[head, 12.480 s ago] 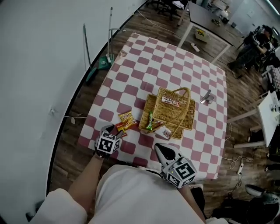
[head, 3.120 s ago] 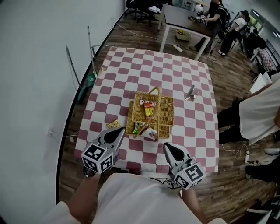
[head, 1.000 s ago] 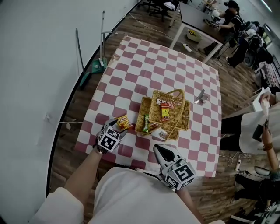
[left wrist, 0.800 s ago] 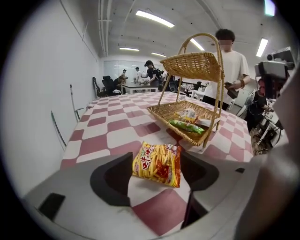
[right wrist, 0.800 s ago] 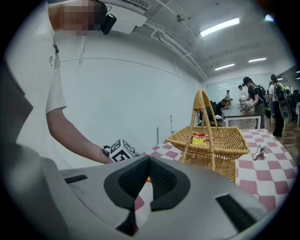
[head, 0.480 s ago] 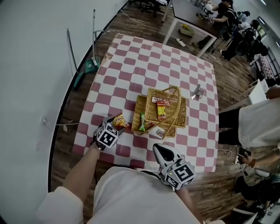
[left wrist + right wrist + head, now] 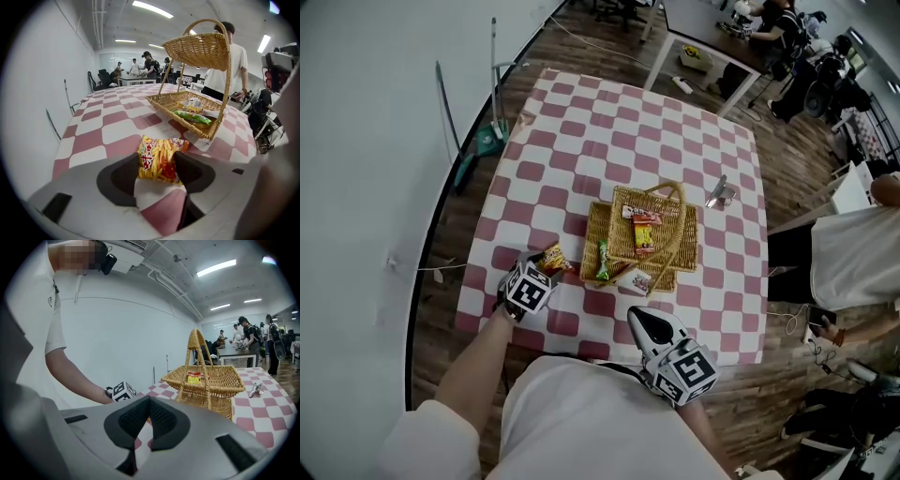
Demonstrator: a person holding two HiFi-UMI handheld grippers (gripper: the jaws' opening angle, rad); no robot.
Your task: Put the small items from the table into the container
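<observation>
Left gripper view: the left gripper (image 7: pixel 158 165) is closing its jaws around a chip packet (image 7: pixel 157 153) that lies on the table (image 7: pixel 108 131) near the basket (image 7: pixel 188 123). The right gripper (image 7: pixel 149 404) has its jaws together and empty.

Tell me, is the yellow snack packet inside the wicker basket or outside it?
Outside. The yellow snack packet lies on the checked tablecloth before the wicker basket, between the closing jaws of the left gripper.

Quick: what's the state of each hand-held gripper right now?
Left hand-held gripper: jaws closing around the yellow crinkled snack packet, not yet clamped.
Right hand-held gripper: shut, empty.
</observation>
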